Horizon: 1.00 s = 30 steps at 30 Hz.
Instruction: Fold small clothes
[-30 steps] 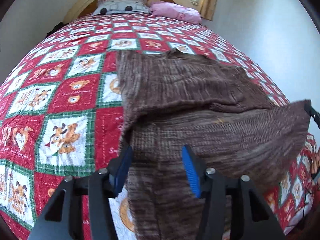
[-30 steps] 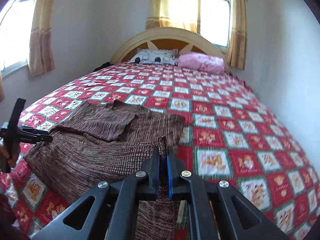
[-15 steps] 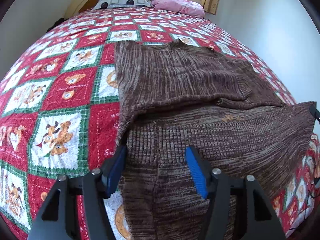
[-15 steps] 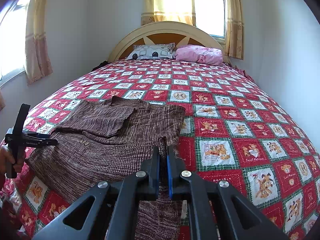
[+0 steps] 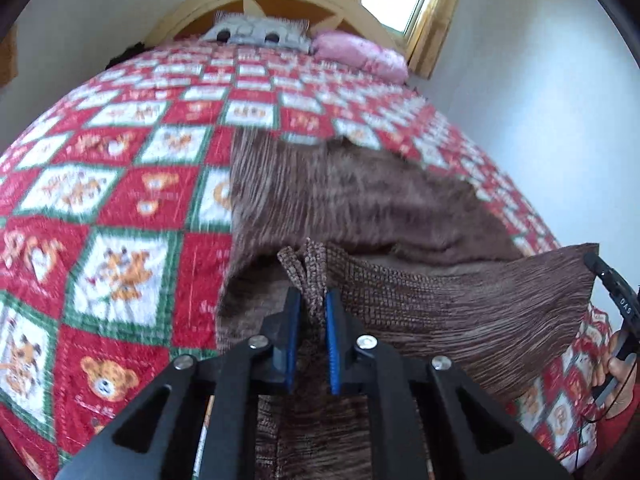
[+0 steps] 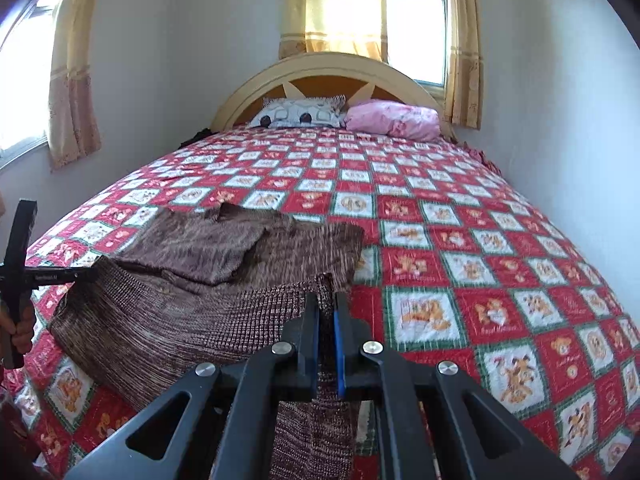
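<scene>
Between the closed jaws of the left gripper (image 5: 311,316), a bunched corner of one brown knit garment (image 5: 360,208) is pinched, the fabric rising in a small tuft just above the blue pads. Between the jaws of the right gripper (image 6: 327,320), the opposite near corner of the same garment (image 6: 208,264) is clamped, the pads being drawn together on the cloth. The near edge is held stretched and raised between the two grippers, while the far part lies flat ahead of the jaws on the quilt (image 6: 480,248), with one folded flap resting on top of it.

To the right of the left jaws, the right gripper (image 5: 612,300) is seen from the side, and white letters reading "DAS" are legible on its black body; the hand (image 5: 618,368) holding it is partly visible. To the left of the right jaws, the left gripper (image 6: 24,276) is seen with small white lettering that is too blurred to read. On the quilt panels near the right jaws, red script under the bear pictures is present but cannot be read with certainty.

Far ahead of both jaws, two pillows are counted against one arched headboard (image 6: 328,68): one grey patterned pillow (image 6: 300,114) and one pink pillow (image 6: 394,120). Two curtained windows are visible, one behind the headboard (image 6: 416,28) and one at far left (image 6: 24,80).
</scene>
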Tool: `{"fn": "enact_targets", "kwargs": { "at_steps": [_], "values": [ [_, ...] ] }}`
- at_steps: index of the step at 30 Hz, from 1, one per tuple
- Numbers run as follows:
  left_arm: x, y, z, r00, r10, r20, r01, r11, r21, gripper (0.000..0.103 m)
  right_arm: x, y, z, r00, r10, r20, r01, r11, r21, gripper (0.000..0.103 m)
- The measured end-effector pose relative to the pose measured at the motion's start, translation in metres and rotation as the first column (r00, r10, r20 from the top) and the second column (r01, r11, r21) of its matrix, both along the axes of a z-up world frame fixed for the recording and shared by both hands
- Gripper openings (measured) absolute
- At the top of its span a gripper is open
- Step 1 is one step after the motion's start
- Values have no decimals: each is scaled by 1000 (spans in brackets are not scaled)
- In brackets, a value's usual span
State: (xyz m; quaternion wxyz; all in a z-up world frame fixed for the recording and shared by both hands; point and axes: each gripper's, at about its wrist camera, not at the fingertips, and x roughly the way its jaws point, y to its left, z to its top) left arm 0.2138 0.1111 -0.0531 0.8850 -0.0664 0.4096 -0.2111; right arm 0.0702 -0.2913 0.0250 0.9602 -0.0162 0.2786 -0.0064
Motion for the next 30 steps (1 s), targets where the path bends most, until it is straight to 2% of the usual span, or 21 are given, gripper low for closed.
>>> {"fn": "enact_targets", "kwargs": {
  "at_steps": [6,9,14,23,30],
  "values": [
    [3,6,32,997,53,61,-50,998,-41,13,13,7,24,998,32,47,-30,998,-49,5],
    [15,12,36,994,85,61,-82,995,-51,13,27,10,29,998,40,43,-37,997,-74,5],
    [36,13,37,990,124,65,-119,991,-68,13,56,10,34,998,58,34,-55,993,-102,5],
    [89,10,35,981,179,69,-175,983,-62,13,133,-8,35,999,38,13,-37,995,-90,5],
    [143,0,21,977,207,50,-205,977,-52,13,191,-14,16,1000,14,-4,-14,994,-113,5]
  ]
}}
